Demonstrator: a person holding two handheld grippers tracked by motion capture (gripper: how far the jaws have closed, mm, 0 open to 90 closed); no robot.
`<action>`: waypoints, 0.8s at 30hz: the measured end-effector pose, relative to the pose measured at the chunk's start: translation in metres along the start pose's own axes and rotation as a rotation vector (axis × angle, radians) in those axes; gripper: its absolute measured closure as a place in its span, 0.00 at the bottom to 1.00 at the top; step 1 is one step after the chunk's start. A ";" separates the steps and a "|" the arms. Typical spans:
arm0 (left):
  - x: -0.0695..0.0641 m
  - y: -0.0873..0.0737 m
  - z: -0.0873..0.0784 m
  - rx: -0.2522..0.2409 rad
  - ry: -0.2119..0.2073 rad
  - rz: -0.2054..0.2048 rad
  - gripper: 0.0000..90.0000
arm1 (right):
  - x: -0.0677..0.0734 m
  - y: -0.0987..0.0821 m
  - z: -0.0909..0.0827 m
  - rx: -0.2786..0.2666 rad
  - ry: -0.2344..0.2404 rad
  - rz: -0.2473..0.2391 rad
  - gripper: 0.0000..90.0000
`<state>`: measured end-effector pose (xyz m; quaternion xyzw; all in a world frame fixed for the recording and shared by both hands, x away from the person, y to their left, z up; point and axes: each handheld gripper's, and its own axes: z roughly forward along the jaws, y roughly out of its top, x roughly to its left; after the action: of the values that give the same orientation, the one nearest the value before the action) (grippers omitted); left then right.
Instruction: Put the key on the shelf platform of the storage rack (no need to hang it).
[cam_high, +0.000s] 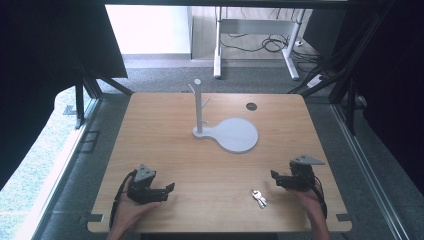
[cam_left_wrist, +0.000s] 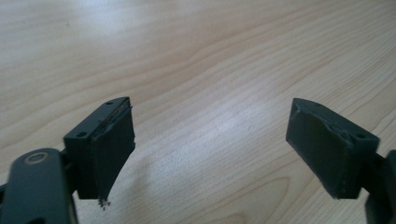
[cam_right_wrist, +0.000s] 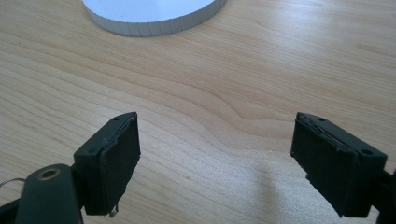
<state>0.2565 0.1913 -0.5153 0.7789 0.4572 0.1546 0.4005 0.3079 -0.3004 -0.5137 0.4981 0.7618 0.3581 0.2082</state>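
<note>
1. Table (cam_high: 165, 150): wooden top, bare under both tongs; both hands rest near the person's edge, well apart from one another.
2. Stand (cam_high: 199, 107): grey upright post with side pegs on a round-lobed base plate (cam_high: 239, 135); it sits well beyond both tongs, roughly midway between them; the plate's rim shows ahead of the right tongs in the right gripper view (cam_right_wrist: 154, 21).
3. Left tongs (cam_high: 169, 189): jaws spread wide, nothing between them; bare wood ahead in the left gripper view (cam_left_wrist: 210, 144); idle, in my judgement.
4. Right tongs (cam_high: 274, 176): jaws spread wide, nothing held (cam_right_wrist: 215, 163).
5. Keys (cam_high: 259, 198): small bunch lying flat on the table, just beside the right tongs on their inner, near side; far from the left tongs; untouched.
6. Judgement: the work is at its start, the pick-up not yet begun; the next move calls for the right tongs to swing down over the keys and close on them; the likely aim is a peg on the stand.
</note>
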 end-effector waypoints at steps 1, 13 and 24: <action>0.000 0.001 -0.002 -0.011 -0.010 -0.005 0.20 | 0.001 0.000 0.000 0.002 0.001 -0.003 0.19; -0.008 0.008 -0.009 -0.002 -0.031 0.025 0.30 | 0.001 0.002 -0.007 0.074 -0.005 -0.012 0.16; -0.012 0.012 -0.012 -0.004 -0.016 0.024 0.30 | -0.006 -0.001 -0.013 0.083 -0.002 0.009 0.20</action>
<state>0.2501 0.1838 -0.4967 0.7850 0.4441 0.1540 0.4036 0.3010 -0.3107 -0.5066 0.5099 0.7736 0.3266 0.1867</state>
